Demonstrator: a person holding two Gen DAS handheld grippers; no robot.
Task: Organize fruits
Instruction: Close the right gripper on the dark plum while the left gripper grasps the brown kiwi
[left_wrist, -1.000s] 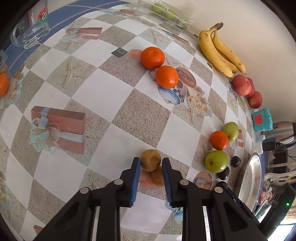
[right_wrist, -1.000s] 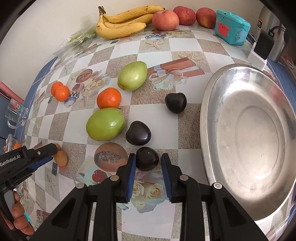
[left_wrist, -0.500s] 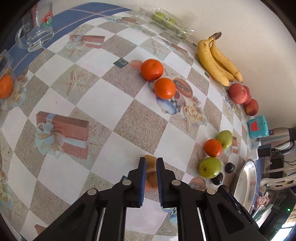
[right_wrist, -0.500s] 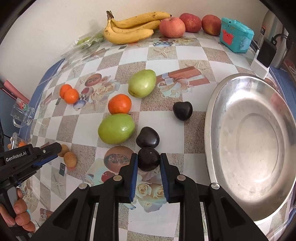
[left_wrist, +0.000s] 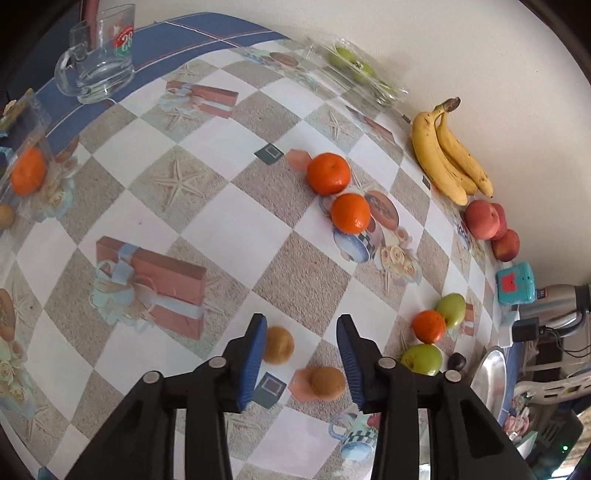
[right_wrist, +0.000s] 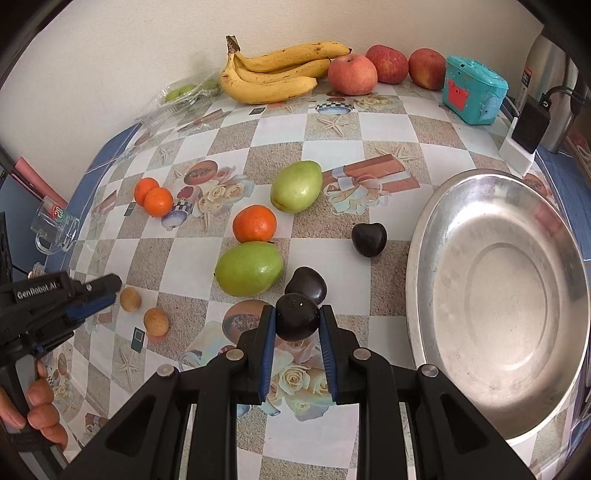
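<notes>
In the left wrist view my left gripper (left_wrist: 301, 325) hovers above the table, its jaws opening with nothing pressed between them. Two small brown fruits lie below it: one (left_wrist: 279, 345) beside the left finger, the other (left_wrist: 327, 382) near the right finger. My right gripper (right_wrist: 297, 314) is shut on a round dark fruit (right_wrist: 295, 326), close to a second dark fruit (right_wrist: 308, 282). A third dark fruit (right_wrist: 369, 240) lies nearer the metal bowl (right_wrist: 417, 258) on the right. The left gripper (right_wrist: 99, 291) shows at the far left of the right wrist view, held by a hand.
Bananas (right_wrist: 273, 79) and red apples (right_wrist: 352, 74) line the wall. Two green fruits (right_wrist: 249, 267) (right_wrist: 295, 186) and an orange (right_wrist: 255, 227) sit mid-table, and two oranges (left_wrist: 338, 192) lie further left. A glass mug (left_wrist: 98, 62), a teal box (right_wrist: 474, 90) and a charger (right_wrist: 528, 127) stand near the edges.
My left jaws have parted from shut and the gripper has drawn back a little above the two brown fruits. My right jaws have closed onto the dark fruit.
</notes>
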